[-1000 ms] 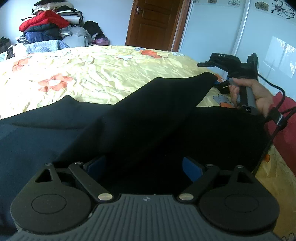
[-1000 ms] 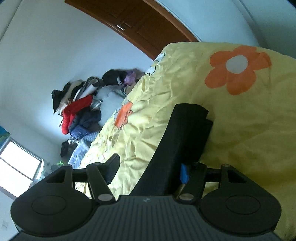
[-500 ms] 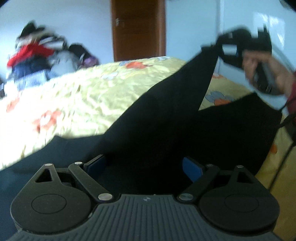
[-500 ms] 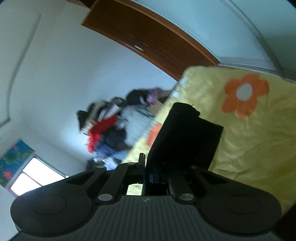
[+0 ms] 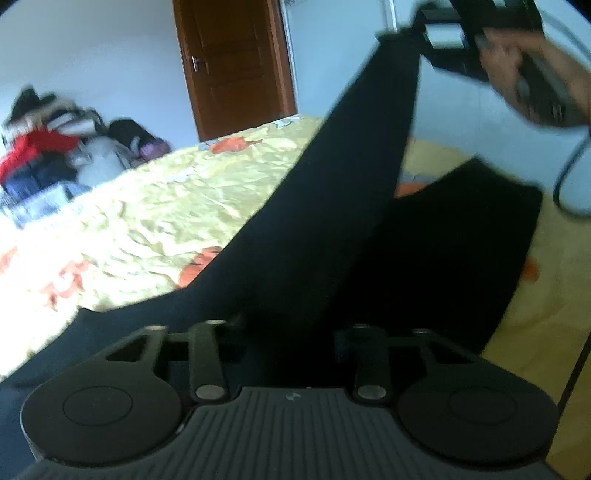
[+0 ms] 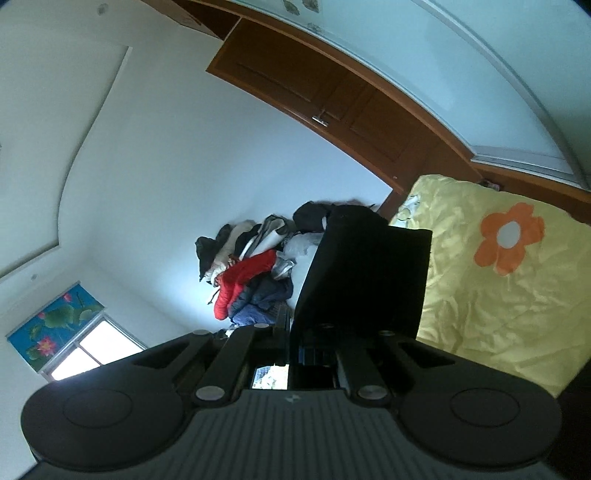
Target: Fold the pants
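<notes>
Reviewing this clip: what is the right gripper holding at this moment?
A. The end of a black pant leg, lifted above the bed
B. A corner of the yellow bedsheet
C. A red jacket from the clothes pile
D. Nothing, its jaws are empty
A: in the left wrist view the right gripper pinches the end of the black pants and holds that leg up over the yellow bedsheet; the right wrist view shows black cloth between its shut jaws.

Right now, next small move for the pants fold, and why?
Probably carry the right hand-held gripper across so the lifted leg drapes over the flat leg. It is shut on the black pants, hem raised; the left hand-held gripper is closing on fabric near the crotch.
</notes>
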`<action>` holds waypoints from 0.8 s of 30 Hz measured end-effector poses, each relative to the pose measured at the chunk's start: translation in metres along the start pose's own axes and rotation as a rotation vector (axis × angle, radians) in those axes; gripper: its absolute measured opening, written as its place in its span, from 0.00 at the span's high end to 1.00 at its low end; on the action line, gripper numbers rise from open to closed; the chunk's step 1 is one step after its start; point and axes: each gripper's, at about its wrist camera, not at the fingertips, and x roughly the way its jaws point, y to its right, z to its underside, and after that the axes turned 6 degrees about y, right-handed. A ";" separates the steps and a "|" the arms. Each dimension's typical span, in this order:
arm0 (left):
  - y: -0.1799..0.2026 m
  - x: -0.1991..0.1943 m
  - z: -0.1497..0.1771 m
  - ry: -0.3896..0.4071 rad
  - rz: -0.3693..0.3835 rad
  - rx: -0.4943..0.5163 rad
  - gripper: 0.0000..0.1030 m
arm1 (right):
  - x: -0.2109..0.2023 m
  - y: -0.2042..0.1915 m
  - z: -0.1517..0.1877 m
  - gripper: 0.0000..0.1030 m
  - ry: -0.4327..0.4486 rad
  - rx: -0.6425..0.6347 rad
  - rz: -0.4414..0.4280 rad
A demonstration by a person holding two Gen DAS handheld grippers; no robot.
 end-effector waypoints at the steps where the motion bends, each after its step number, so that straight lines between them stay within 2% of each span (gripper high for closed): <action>1: -0.006 0.000 -0.001 0.001 0.015 -0.035 0.76 | -0.002 0.002 0.001 0.96 -0.003 0.005 0.011; 3: -0.015 -0.001 -0.003 0.015 0.022 -0.084 0.84 | -0.003 0.006 0.000 0.96 -0.011 0.015 0.027; 6: -0.025 -0.012 -0.013 0.090 -0.018 -0.130 0.88 | -0.010 0.003 -0.003 0.96 0.000 0.018 0.010; 9: -0.036 -0.039 -0.020 0.236 -0.015 -0.192 0.89 | -0.036 -0.015 -0.007 0.96 0.091 -0.075 -0.095; 11: -0.034 -0.051 -0.019 0.280 -0.004 -0.178 0.90 | -0.061 -0.017 -0.006 0.96 0.147 -0.149 -0.114; 12: -0.030 -0.048 -0.017 0.242 0.027 -0.155 0.90 | -0.071 -0.010 -0.004 0.96 0.143 -0.152 -0.071; 15: -0.015 -0.020 0.004 0.055 0.158 -0.152 0.90 | -0.088 0.040 0.008 0.96 0.048 -0.074 0.197; 17: -0.006 -0.008 0.018 -0.011 0.187 -0.154 0.90 | -0.099 0.074 0.017 0.96 0.017 0.024 0.287; 20: -0.010 -0.009 0.015 0.007 0.181 -0.174 0.90 | -0.100 0.081 0.023 0.96 0.008 0.046 0.303; 22: -0.022 -0.014 0.008 0.047 0.152 -0.214 0.90 | -0.082 0.067 0.017 0.96 -0.008 0.024 0.260; 24: -0.035 -0.024 -0.006 0.112 0.081 -0.248 0.90 | -0.060 0.038 0.006 0.96 -0.011 -0.028 0.184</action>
